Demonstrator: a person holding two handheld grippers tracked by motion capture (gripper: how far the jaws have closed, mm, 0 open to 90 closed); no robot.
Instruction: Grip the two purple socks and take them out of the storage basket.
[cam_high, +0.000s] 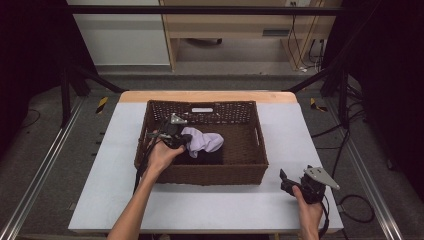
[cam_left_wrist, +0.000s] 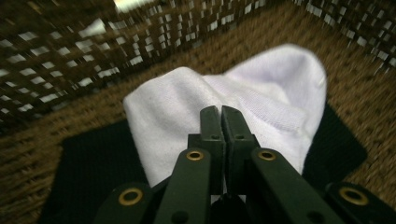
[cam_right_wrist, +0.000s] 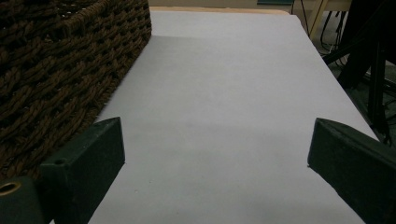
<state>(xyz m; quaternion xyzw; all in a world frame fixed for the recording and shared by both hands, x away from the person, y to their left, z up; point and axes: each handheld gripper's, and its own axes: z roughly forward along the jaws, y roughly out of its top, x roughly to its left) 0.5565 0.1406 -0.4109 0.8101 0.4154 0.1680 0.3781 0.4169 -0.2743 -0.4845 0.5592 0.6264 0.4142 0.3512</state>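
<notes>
The white cloth lies bunched inside the woven basket, toward its left half, resting on a black cloth that covers part of the basket floor. In the left gripper view the white cloth rises in 2 soft humps over the black cloth, with the brown weave of the basket behind and around them.

The left gripper reaches down into the basket from its left side, and its tip sits at the near left edge of the white cloth. Its 2 jaws stand pressed together in the left gripper view, with the white fabric right at and under their tips; they appear to pinch a fold of it, though the pinched spot itself is hidden by the jaws.

The right gripper rests on the grey table outside the basket, near its front right corner. In the right gripper view its 2 jaws stand wide apart with bare table between them and the basket wall just to their left.
</notes>
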